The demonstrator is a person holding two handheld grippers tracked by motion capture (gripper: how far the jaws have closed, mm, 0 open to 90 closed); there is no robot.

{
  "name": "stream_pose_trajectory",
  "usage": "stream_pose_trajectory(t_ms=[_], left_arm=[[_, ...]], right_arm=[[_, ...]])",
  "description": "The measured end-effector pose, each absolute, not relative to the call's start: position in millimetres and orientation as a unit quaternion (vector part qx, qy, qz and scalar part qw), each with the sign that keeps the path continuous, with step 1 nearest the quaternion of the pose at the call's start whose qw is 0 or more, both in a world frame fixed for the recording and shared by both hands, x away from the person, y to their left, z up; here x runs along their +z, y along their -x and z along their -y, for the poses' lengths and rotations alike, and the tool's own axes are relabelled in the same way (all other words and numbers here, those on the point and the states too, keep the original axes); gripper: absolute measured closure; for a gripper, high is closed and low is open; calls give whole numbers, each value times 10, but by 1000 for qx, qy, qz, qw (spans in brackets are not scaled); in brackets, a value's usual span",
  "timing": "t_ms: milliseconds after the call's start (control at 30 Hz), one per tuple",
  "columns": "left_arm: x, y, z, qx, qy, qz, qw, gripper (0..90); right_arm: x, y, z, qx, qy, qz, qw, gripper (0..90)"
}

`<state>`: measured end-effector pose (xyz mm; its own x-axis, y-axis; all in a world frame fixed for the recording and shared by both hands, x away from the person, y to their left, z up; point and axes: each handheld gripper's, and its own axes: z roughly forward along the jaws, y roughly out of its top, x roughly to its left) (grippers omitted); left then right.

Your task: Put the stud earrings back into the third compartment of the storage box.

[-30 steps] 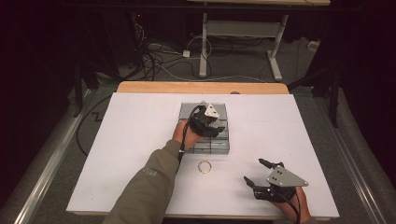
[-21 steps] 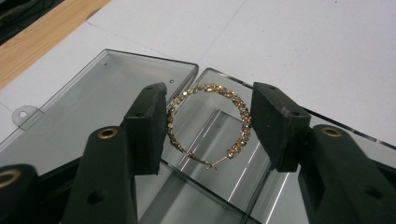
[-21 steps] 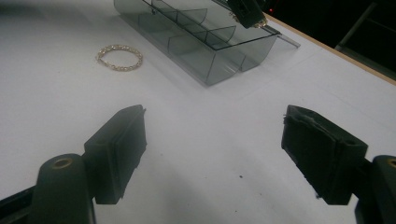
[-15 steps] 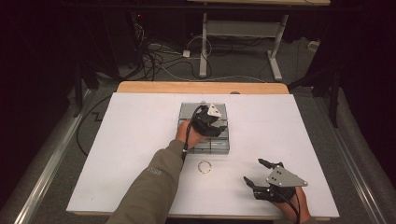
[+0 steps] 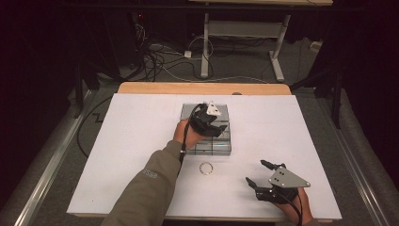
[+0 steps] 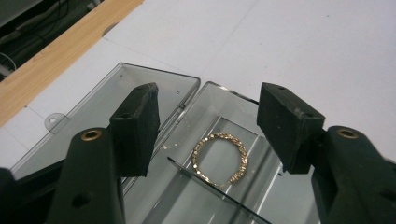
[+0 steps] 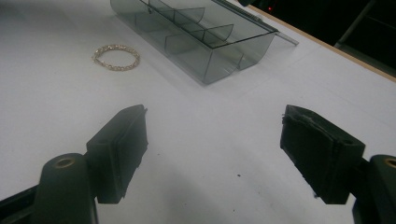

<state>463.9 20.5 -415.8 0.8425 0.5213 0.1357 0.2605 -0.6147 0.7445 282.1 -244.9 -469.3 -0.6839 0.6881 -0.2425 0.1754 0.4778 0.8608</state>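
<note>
Now, on my high view, the left gripper (image 5: 217,126) hangs over the clear divided box (image 5: 207,146) at the middle of the white table (image 5: 141,141). Its jaws have just been opening and stand apart, released, with nothing pinched between the pads. On the left gripper view, 1 gold bead bracelet (image 6: 219,157) lies flat on the floor of a compartment of the box (image 6: 233,116), below the gap between the 2 pads and touching neither. The open lid (image 6: 107,107) lies flat beside that compartment.

A 2nd bracelet (image 5: 206,168) rests on the bare table just in front of the box, on the near side. On the right gripper view it (image 7: 116,57) sits near a corner of the box (image 7: 210,60), apart from it.

The right gripper (image 5: 261,175) sits low at the table's near right, well apart from the box and both bracelets. Its jaws are spread wide and hold nothing.
</note>
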Motion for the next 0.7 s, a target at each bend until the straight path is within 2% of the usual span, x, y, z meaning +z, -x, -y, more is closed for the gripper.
stream_pose_trajectory(t_ms=[300,467,700], left_arm=[[-4020,-4288,-452,195,-872,-187,409,318],[-4023,-4110,-626,201,-865,-182,422,287],[-4123,-3863,-829,237,-855,-179,426,224]], right_arm=[[-4702,-2822,2459,431,-271,-808,297,233],[-4697,-2823,2459,431,-275,-805,300,233],[-4685,-2820,2464,435,-279,-801,302,232]])
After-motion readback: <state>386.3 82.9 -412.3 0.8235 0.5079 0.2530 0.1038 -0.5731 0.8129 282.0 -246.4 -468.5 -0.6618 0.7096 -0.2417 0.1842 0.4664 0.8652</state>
